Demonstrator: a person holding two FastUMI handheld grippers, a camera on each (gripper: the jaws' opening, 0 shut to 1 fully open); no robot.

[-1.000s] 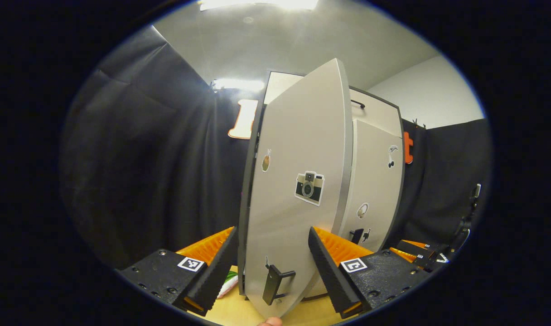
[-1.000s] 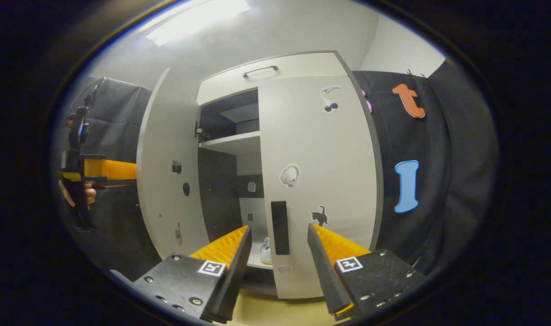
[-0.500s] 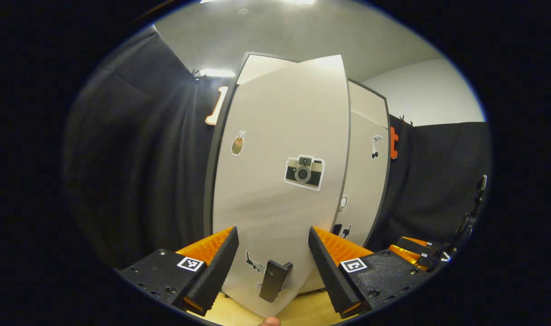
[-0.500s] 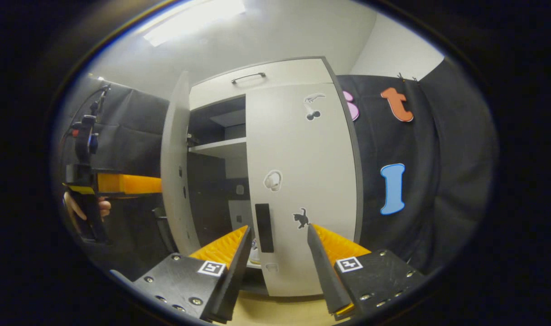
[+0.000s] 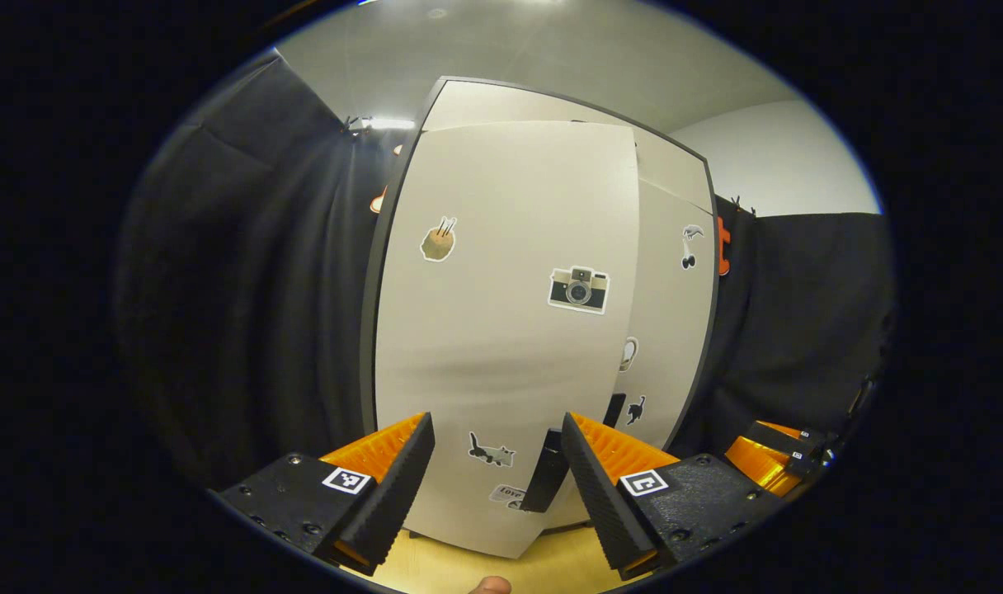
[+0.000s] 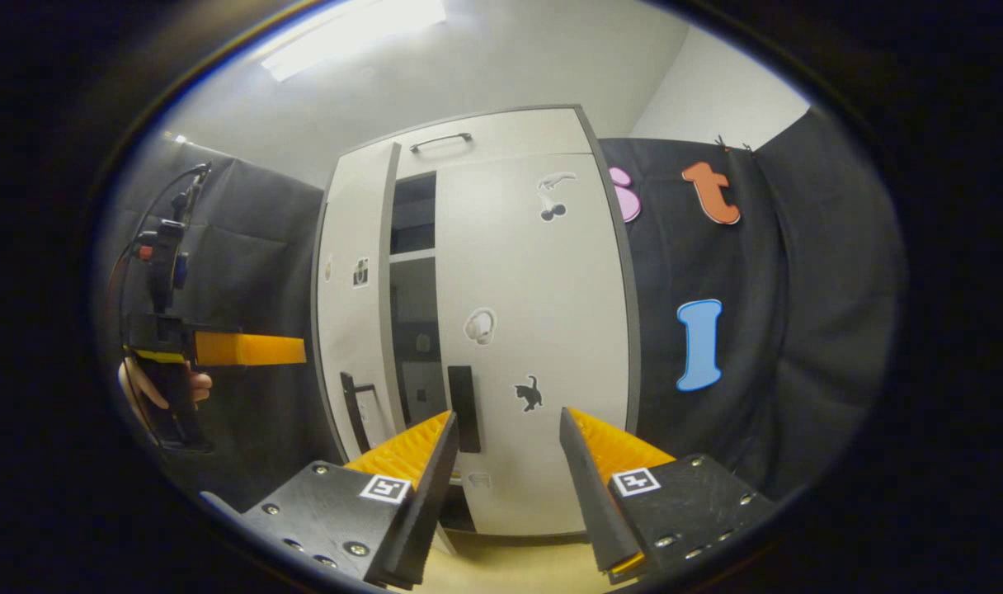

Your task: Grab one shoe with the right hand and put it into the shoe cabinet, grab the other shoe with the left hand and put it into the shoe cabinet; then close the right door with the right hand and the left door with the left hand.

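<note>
One narrow gap: left door [image 6: 355, 322] | right door [image 6: 534, 330] seemingly flush

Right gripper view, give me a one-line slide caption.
Open right gripper faces the cabinet: right door shut, left door ajar.

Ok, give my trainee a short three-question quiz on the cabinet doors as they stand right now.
1. True or false: the left door is fully shut.
2. Which sticker sits on the right door? A) camera B) black cat C) rocket
3. Fill in: the left gripper jaws are ____.

Key: 1 false, a dark gap remains beside it; 2 B, the black cat; 3 open, holding nothing.
</note>
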